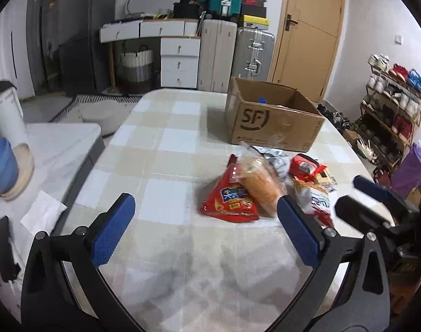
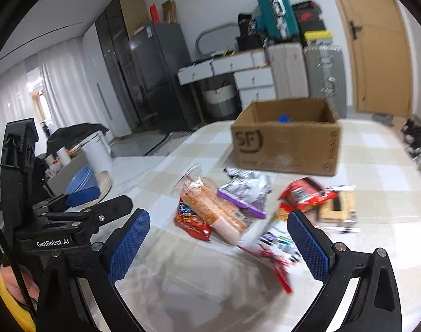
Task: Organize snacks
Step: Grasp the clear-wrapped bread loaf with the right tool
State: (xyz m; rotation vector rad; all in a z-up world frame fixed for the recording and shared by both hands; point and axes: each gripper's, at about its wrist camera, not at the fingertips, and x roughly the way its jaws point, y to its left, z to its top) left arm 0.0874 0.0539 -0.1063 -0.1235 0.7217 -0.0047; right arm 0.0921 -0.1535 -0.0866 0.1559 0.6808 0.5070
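Observation:
Several snack packets lie in a pile on the checked tablecloth (image 1: 160, 149): a red packet (image 1: 228, 200), a clear bag of orange bread (image 1: 261, 186), a silver and purple packet (image 2: 245, 192), a red box (image 2: 304, 195) and a white and red packet (image 2: 274, 246). An open SF cardboard box (image 1: 268, 119) stands behind them, with something blue inside (image 2: 283, 117). My left gripper (image 1: 205, 229) is open and empty, above the table just short of the pile. My right gripper (image 2: 218, 244) is open and empty, its fingers either side of the near packets.
A side table (image 1: 58, 149) at the left holds a blue bowl (image 1: 1, 166), a white canister (image 1: 8, 119) and a phone (image 1: 4, 249). A shoe rack (image 1: 390, 116) stands at the right. Drawers, suitcases and a door stand behind the table.

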